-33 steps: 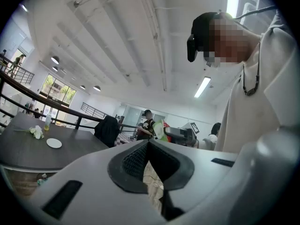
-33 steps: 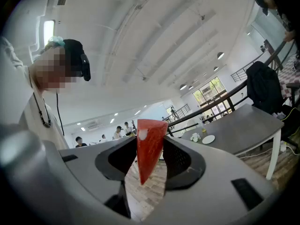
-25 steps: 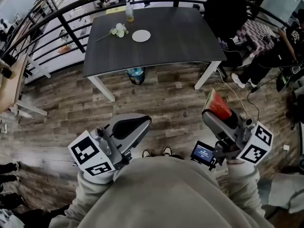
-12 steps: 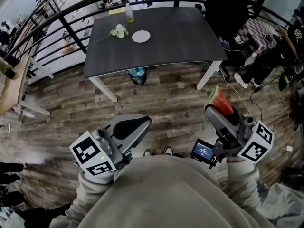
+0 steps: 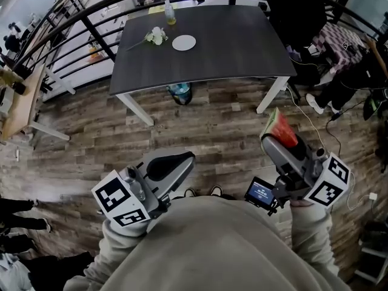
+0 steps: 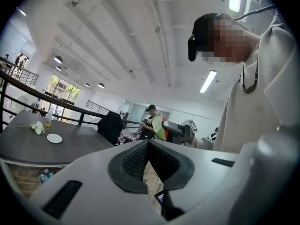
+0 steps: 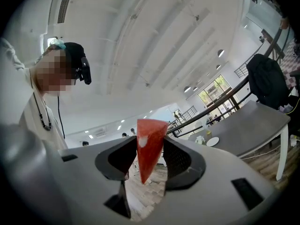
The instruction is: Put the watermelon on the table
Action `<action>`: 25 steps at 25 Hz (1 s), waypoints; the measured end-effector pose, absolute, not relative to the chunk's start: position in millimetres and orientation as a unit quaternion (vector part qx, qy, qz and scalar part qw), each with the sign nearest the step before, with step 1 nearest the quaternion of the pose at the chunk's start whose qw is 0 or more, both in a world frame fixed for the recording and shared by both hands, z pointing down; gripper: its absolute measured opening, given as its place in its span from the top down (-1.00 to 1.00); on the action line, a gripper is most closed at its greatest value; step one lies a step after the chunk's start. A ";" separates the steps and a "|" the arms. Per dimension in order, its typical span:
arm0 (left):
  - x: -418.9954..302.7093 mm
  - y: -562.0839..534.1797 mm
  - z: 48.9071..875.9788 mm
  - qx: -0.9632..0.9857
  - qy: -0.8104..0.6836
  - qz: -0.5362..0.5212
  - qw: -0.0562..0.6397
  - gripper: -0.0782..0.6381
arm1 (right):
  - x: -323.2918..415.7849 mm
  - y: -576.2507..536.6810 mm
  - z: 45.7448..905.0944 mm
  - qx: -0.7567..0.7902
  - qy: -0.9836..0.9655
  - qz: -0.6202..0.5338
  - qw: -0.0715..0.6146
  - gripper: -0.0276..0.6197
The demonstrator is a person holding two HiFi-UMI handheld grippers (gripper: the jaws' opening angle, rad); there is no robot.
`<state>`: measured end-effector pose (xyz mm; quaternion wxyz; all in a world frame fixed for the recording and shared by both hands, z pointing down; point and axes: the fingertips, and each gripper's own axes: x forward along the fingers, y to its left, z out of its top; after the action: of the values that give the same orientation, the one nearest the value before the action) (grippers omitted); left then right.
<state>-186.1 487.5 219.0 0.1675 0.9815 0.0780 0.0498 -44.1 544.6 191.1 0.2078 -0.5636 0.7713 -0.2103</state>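
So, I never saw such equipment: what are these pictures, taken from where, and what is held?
A person holds a two-jaw hand tool in each hand; there is no robot arm. The top-down picture comes from a camera on the person's head; the other two come from cameras riding on each tool, looking along its jaws. The right gripper grips a red watermelon slice. The left gripper is shut and empty. Ahead stands a dark table with a white plate, flowers and a bottle. The slice is not there yet.

Bright ceiling lights, fisheye-warped, dark corners
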 end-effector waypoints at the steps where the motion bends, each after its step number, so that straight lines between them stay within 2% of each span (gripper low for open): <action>1: -181.9 490.0 218.8 0.983 0.077 0.052 0.160 0.77 | -39.9 547.8 194.2 -0.566 0.769 -0.211 0.207 0.33; 4: -167.6 497.5 222.6 0.985 0.076 0.064 0.141 0.77 | -21.7 556.3 205.3 -0.576 0.760 -0.216 0.208 0.33; 25: -121.3 494.6 237.4 0.978 0.113 0.079 0.158 0.77 | 24.3 578.0 221.6 -0.615 0.725 -0.213 0.226 0.34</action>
<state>-121.3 494.6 237.4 0.1583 0.9777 0.1128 0.0792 24.3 578.0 221.6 0.2264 -0.6151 0.7247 -0.2126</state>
